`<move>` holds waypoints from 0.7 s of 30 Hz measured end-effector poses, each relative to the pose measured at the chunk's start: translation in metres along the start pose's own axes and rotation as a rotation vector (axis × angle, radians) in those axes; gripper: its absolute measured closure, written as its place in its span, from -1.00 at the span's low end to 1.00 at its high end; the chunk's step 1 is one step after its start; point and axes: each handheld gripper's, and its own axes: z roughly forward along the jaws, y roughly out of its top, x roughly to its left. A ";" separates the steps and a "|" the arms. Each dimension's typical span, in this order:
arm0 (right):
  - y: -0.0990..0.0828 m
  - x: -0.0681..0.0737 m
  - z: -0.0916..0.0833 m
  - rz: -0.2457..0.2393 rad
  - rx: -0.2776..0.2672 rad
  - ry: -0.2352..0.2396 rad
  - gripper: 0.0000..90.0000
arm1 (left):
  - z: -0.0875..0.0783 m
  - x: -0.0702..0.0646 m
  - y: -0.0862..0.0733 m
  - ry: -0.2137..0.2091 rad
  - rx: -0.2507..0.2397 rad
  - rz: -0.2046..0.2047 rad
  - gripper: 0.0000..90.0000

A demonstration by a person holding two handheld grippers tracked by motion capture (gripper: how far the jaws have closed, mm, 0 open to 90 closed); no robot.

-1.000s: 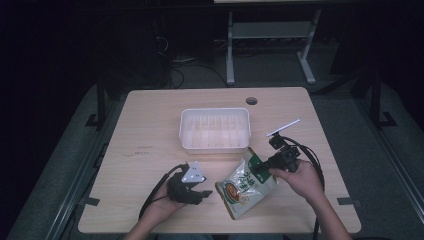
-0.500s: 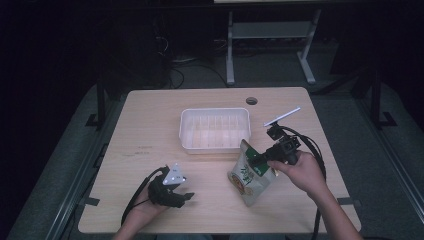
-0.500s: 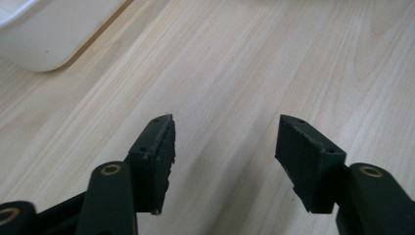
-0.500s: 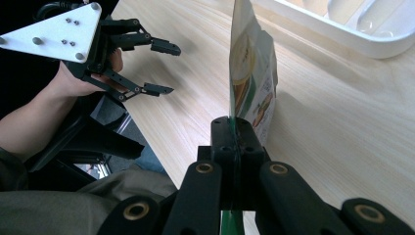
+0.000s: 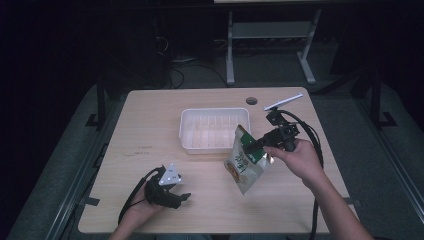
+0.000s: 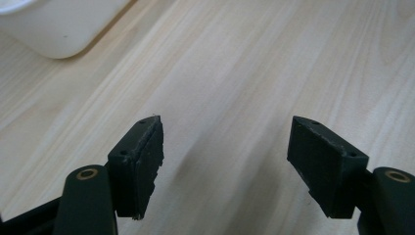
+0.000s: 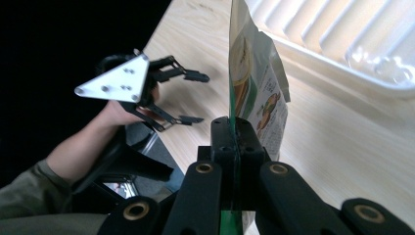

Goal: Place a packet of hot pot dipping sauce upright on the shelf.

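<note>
Right gripper (image 5: 255,145) pinching snack bag (image 5: 243,167) top, at tray's (image 5: 186,131) 5 o'clock; left gripper (image 5: 185,197) jaws just opening wide, gripping nothing.

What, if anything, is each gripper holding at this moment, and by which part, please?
The right gripper is shut on the snack bag, pinching its top edge. The left gripper holds nothing: its jaws have just been opening, with bare table between them.

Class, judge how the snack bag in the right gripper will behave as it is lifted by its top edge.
The snack bag probably hangs loosely and may swing, since the right gripper pinches only its top edge. It looks light: thin jaws hold it. Its glossy film may slip.
</note>
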 end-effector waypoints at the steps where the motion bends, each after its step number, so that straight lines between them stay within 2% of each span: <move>1: 0.000 0.000 0.000 0.000 0.000 0.000 0.98 | 0.000 0.000 0.000 0.000 0.000 0.000 -0.37; 3: 0.006 0.004 -0.001 -0.002 -0.011 0.006 0.98 | 0.000 0.001 -0.001 0.006 -0.008 -0.006 -0.38; 4: 0.011 0.008 -0.003 -0.009 -0.024 -0.007 0.98 | 0.000 0.002 -0.002 0.015 0.000 -0.002 -0.39; 10: 0.027 0.012 -0.006 0.004 -0.066 -0.019 0.98 | 0.001 0.005 -0.003 0.021 0.002 -0.004 -0.40; 17: 0.046 0.019 -0.003 0.000 -0.081 -0.035 0.97 | 0.000 0.005 -0.003 0.033 0.002 -0.010 -0.40; 21: 0.056 0.023 -0.001 -0.008 -0.068 -0.053 0.97 | 0.000 0.005 -0.003 0.035 0.003 -0.007 -0.40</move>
